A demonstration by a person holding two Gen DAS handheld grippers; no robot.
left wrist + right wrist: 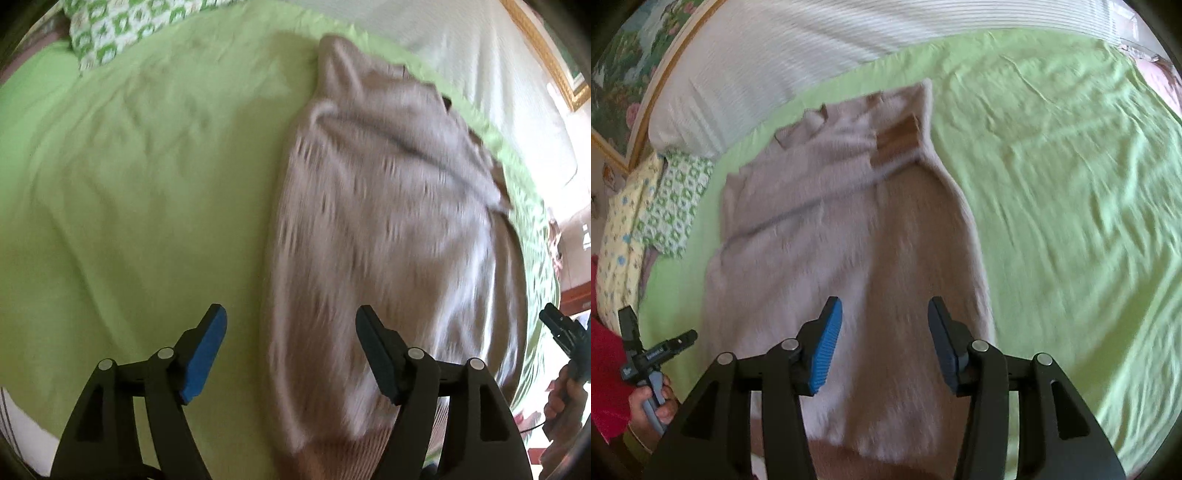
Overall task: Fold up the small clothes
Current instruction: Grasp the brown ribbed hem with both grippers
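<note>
A beige-pink knitted garment [388, 221] lies lengthwise on the green bed sheet [129, 184], its sides folded inward into a long strip. In the right wrist view the garment [831, 240] shows a brown label near its far end. My left gripper [291, 325] is open and empty, hovering over the garment's left edge near its near end. My right gripper [884, 317] is open and empty, hovering over the garment's near half. The left gripper also shows at the left edge of the right wrist view [657, 343], and the right gripper at the right edge of the left wrist view [561, 332].
A white ribbed pillow [775, 74] lies along the far side of the bed. A green-and-white patterned cushion [107, 33] lies at one end. A framed picture [624, 66] hangs beyond the pillow. Bare green sheet [1071, 184] spreads to the right of the garment.
</note>
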